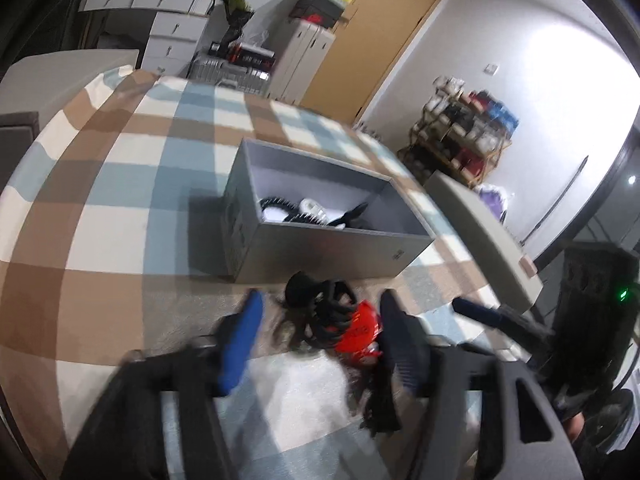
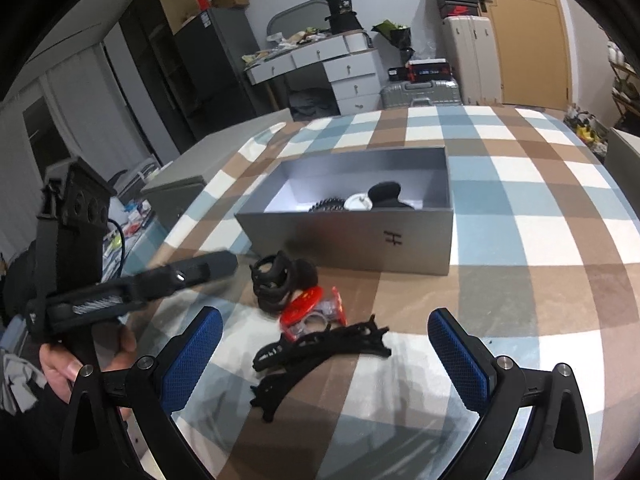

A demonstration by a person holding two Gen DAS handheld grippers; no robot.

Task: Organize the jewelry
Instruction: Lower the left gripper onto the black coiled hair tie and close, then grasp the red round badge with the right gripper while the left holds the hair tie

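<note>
A small pile of hair clips lies on the checked cloth [image 2: 520, 240], just in front of the near wall of a grey box [image 2: 352, 240]. In the pile is a red clip [image 2: 308, 304], with a round black clip [image 2: 280, 280] on its far side, close to the box. Two long black clips [image 2: 320, 344] lie on the near side of the red one, one nearer than the other.

Inside the grey box are more things: a black comb-like clip [image 2: 330, 203], a small white round thing [image 2: 357, 201] and another black clip [image 2: 384, 194].

The right gripper [image 2: 324, 348] hangs over the near end of the pile. Its two blue pads [image 2: 192, 356] stand wide apart, one on each side of the long black clips, and they touch nothing. It holds nothing.

The left gripper [image 1: 320, 320] is at the left of the pile in the right wrist view, held by a hand [image 2: 80, 360]. In its own view the picture is blurry. Its fingers stand partly apart, with the red clip [image 1: 358, 330] and the round black clip [image 1: 316, 300] between them. The red clip sits right beside the right finger [image 1: 400, 344], but I cannot tell if they touch. The left blue pad [image 1: 240, 344] is clear of the clips, so it does not grip them.

The cloth covers a bed, and a desk with drawers [image 2: 320, 60] and suitcases [image 2: 420, 92] stand far behind it.
</note>
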